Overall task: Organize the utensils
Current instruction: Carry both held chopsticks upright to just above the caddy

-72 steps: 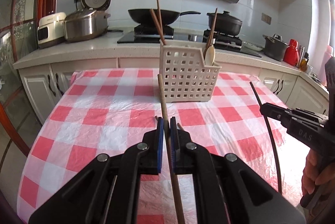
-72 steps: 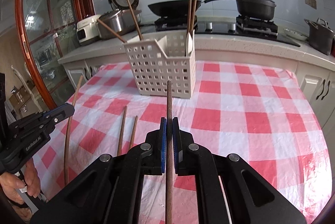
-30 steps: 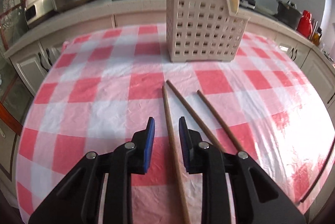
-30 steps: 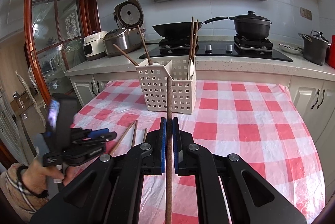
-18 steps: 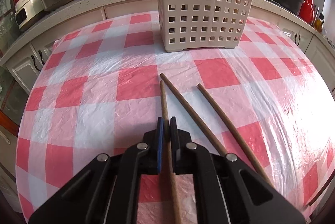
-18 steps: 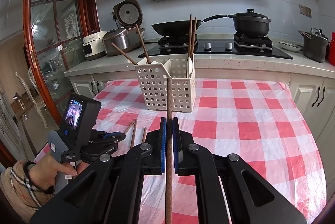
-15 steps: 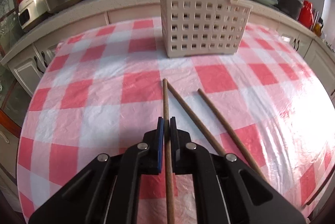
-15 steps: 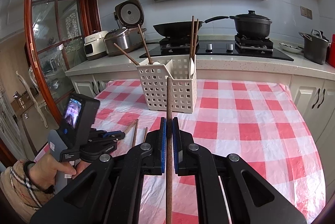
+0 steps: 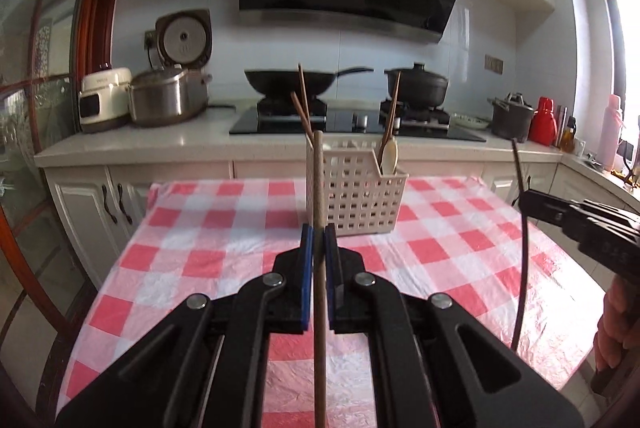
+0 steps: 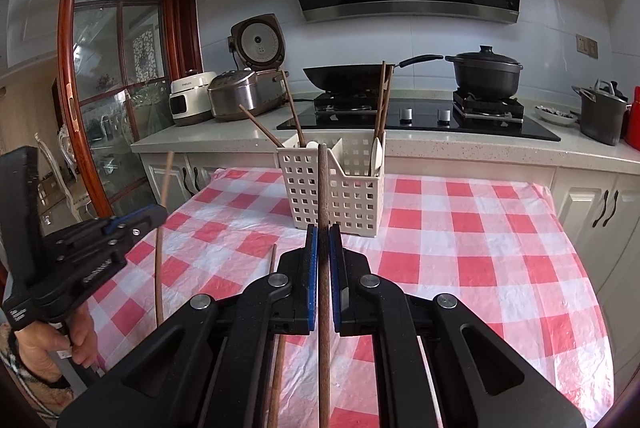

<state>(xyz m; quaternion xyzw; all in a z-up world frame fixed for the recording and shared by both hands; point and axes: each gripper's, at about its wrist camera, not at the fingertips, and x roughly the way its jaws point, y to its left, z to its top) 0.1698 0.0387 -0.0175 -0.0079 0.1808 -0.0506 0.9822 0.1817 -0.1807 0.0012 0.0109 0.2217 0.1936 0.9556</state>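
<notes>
Left wrist view shows my left gripper [image 9: 315, 260] clamped on a pale wooden chopstick [image 9: 317, 188], lifted clear of the red-and-white checked tablecloth [image 9: 208, 240]; a second ago those jaws stood open around it as it lay on the cloth, and they have just been closing onto it. Its tip now points up and away toward the white perforated basket [image 9: 356, 196] at the far middle of the table. My right gripper [image 10: 323, 268] is pinched shut on a darker chopstick [image 10: 323, 196], as it was a second ago. I judge both sticks ready to go into the basket, which already holds several chopsticks and a pale spoon [image 9: 389, 158]. One brown chopstick [image 10: 276, 308] lies on the cloth near me, so sorting is not finished. Each held stick is slim, straight and round.
</notes>
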